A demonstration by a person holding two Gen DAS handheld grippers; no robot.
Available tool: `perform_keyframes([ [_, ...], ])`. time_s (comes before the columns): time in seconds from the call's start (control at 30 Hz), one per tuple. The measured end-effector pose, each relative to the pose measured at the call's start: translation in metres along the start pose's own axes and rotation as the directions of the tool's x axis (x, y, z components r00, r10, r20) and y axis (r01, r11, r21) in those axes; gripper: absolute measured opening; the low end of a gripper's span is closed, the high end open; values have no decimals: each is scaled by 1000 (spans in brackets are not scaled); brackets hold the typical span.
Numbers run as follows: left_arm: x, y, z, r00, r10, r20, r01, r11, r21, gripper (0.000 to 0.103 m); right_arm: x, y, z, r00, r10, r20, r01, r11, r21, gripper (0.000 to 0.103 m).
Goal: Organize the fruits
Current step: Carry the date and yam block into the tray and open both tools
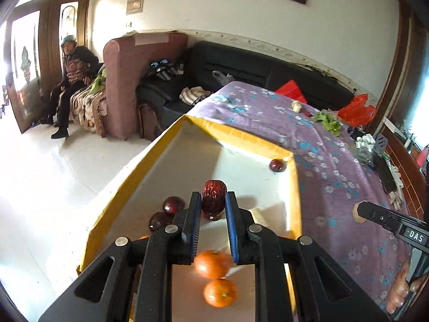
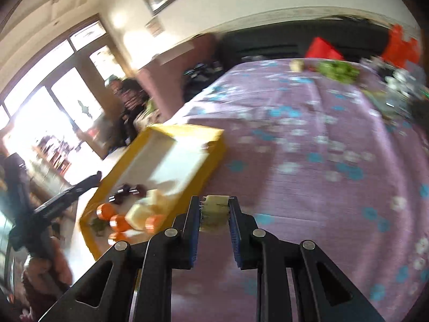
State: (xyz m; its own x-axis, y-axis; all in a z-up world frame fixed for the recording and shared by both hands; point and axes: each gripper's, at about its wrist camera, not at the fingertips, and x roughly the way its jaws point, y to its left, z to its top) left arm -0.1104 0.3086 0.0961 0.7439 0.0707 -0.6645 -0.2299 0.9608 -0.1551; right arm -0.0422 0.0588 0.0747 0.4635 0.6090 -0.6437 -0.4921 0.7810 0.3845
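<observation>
Tray [image 1: 293, 187] sits right under the left gripper [image 1: 213, 201], collecting fruit: oranges [image 1: 213, 264] below, plums [image 1: 173, 204] just left. That gripper pinches a wrinkly red date [image 1: 213, 197], probably sorting it; the right gripper [image 2: 214, 206] clamps a pale chunk [image 2: 215, 205] beside the tray.

Motion blur smears the whole right wrist view: the fruits in the yellow tray [image 2: 211, 147] are soft blobs. In the left wrist view the left claw [image 1: 213, 201] hides the tray's [image 1: 295, 185] near end.
</observation>
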Motion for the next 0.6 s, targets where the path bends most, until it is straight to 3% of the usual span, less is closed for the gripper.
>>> perform_keyframes([
  [0.23,20,25,-6,999,14,-49,-16,999,-41,18,62,59,8,997,27,-77,-33,996,-77,24],
  [0.43,27,29,-10,998,33,-55,-35,999,-42,18,102,75,14,992,-77,-100,63,988,-138,24],
  [0.6,31,29,-14,996,56,-67,-58,998,-34,18,128,75,24,986,-106,-128,86,984,-155,24],
])
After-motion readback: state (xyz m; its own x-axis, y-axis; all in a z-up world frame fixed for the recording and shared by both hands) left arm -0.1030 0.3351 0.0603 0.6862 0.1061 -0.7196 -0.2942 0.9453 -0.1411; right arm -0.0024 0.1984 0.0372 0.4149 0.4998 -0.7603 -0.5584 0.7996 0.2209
